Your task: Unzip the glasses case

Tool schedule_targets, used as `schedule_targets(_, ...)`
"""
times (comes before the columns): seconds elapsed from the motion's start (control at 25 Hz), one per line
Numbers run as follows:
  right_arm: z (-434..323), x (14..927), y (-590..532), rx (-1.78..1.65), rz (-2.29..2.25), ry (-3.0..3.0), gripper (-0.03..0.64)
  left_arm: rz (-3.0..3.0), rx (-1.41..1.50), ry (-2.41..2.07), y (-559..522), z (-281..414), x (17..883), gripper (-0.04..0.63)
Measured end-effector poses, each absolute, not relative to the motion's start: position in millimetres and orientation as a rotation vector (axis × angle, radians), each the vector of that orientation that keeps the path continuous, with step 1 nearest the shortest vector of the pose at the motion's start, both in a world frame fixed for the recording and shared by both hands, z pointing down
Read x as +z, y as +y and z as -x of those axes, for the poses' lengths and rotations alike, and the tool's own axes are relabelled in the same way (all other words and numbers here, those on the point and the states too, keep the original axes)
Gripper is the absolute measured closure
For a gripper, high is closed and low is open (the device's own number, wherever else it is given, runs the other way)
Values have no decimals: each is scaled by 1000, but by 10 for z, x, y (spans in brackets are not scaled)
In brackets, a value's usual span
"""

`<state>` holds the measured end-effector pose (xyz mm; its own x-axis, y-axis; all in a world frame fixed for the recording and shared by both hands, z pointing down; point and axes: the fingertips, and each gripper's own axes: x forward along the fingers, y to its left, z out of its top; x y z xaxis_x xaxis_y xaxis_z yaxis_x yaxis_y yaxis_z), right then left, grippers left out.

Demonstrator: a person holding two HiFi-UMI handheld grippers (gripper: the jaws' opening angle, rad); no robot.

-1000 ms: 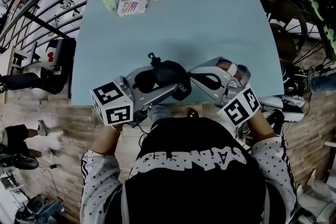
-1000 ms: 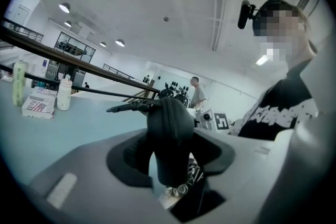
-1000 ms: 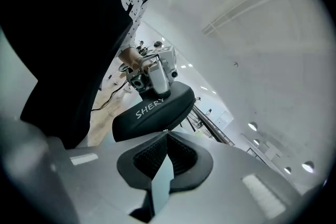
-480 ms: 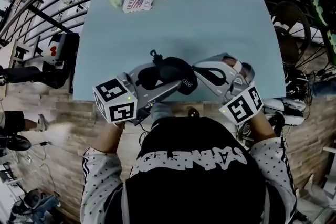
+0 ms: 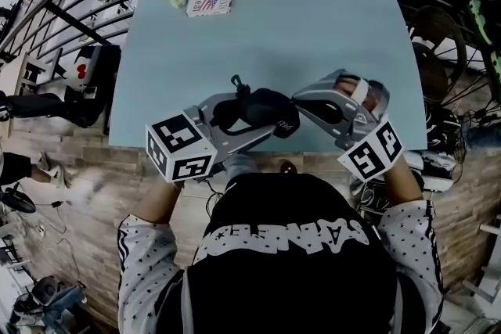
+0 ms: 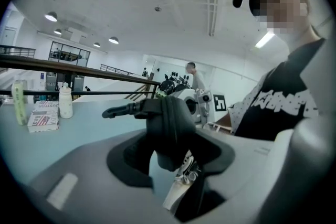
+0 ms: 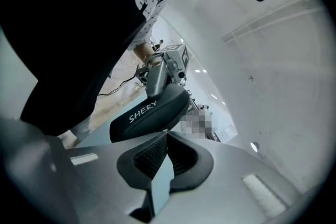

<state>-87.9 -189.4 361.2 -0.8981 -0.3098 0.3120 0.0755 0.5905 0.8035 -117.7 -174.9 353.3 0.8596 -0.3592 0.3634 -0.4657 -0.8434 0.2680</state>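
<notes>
Crosswise — glasses case [image 5: 264, 109], long axis left-right, clip end [image 5: 236, 82] leftward.

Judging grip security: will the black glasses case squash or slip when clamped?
Probably semi-stiff: the glasses case shows a rounded, undented shape though clamped by the left gripper. Its matte shell likely resists slipping.
</notes>
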Motion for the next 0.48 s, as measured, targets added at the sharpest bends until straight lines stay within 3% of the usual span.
schedule_targets(0.48, 925, 3428, -1924, -1324, -143, -2387, 609, -2686, 501, -568, -1769, 1092, 3609, 595)
